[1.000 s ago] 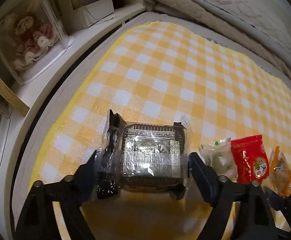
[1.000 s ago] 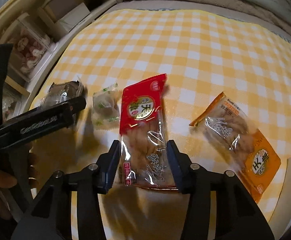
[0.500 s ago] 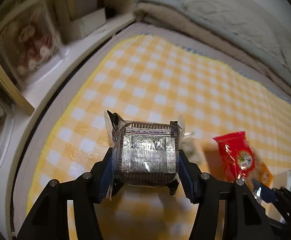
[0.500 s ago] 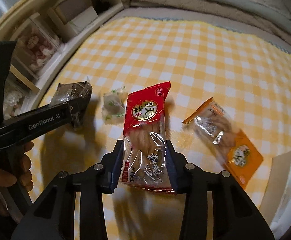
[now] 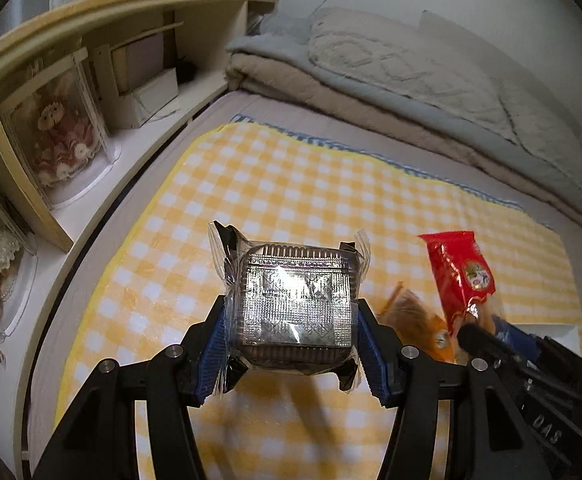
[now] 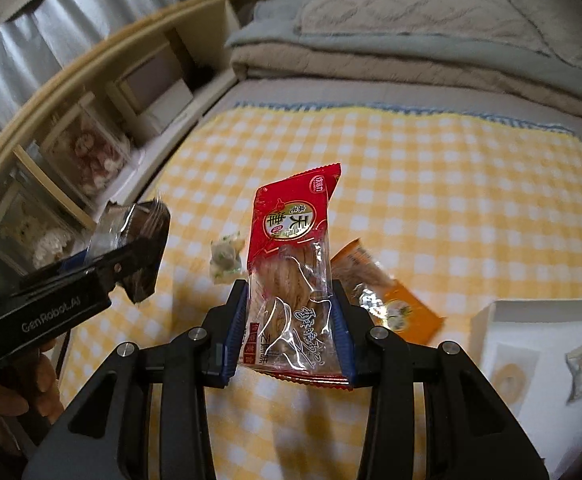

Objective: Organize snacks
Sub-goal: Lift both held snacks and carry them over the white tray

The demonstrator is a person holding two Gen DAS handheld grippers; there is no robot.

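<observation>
– Left wrist view: what have the left tongs (image 5: 293,354) got?
– Their blue pads clamp a square dark cake in clear wrap (image 5: 296,306), held clear above the yellow checked blanket (image 5: 291,184) on the bed.
– And the right tongs (image 6: 289,342)?
– Closed on a red snack packet (image 6: 291,264), clear at its near end, also lifted. An orange packet (image 6: 401,308) and a small green-white sweet (image 6: 225,258) lie below; a white box (image 6: 547,344) sits near right.
– The room?
– Folded quilts (image 5: 411,92) far off, a wooden shelf (image 5: 91,60) on the left.

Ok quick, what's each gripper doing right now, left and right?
Left gripper: closed on the foil-wrapped snack, lifted off the checked cloth.
Right gripper: closed on the red snack packet, also lifted.
</observation>
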